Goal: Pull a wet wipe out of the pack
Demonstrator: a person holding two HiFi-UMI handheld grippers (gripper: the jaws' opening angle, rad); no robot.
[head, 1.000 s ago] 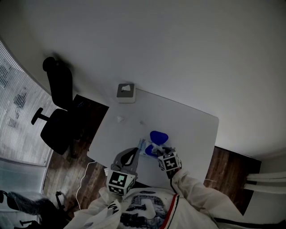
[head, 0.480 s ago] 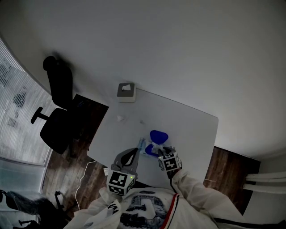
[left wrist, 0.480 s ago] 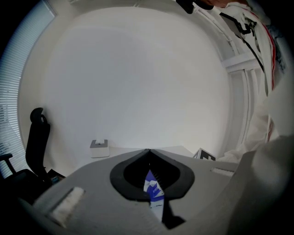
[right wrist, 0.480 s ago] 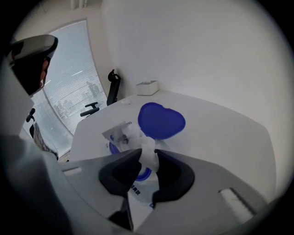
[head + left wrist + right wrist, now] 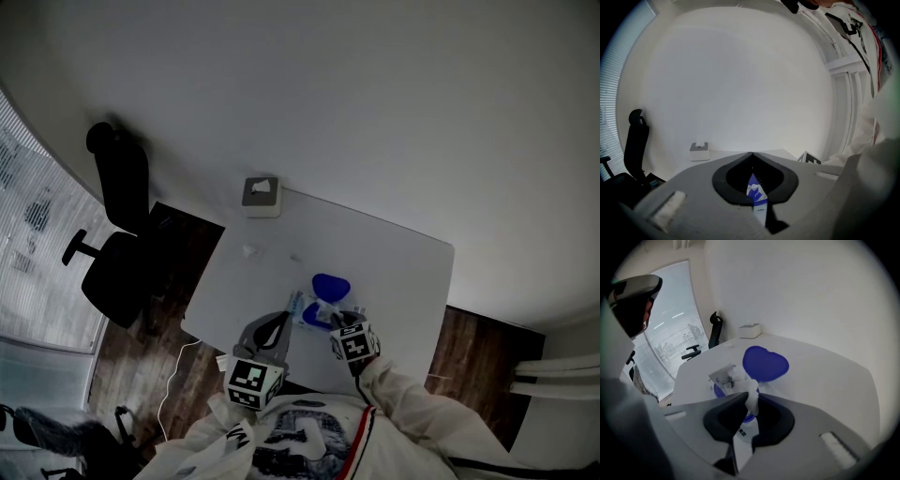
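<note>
1. Right gripper view: the right gripper (image 5: 749,398) hangs just over the pack (image 5: 740,430). The blue lid (image 5: 765,363) is flipped open on the pack's far side.
2. Its jaws have just been closing and are now nearly together. They pinch the white wet wipe (image 5: 752,389) that sticks up from the pack's opening.
3. The left gripper (image 5: 751,155) has its jaws pressed together on one edge of the pack, with a blue-and-white sliver of the pack caught between them.
4. The pack lies on the white table (image 5: 403,272), toward the person's side.
5. The grasp on the wipe looks taken, but the wipe is not yet out of the pack.
6. The next move probably calls for drawing the right gripper up and away from the pack while the left holds the pack down. The thin damp tuft could slip free.
</note>
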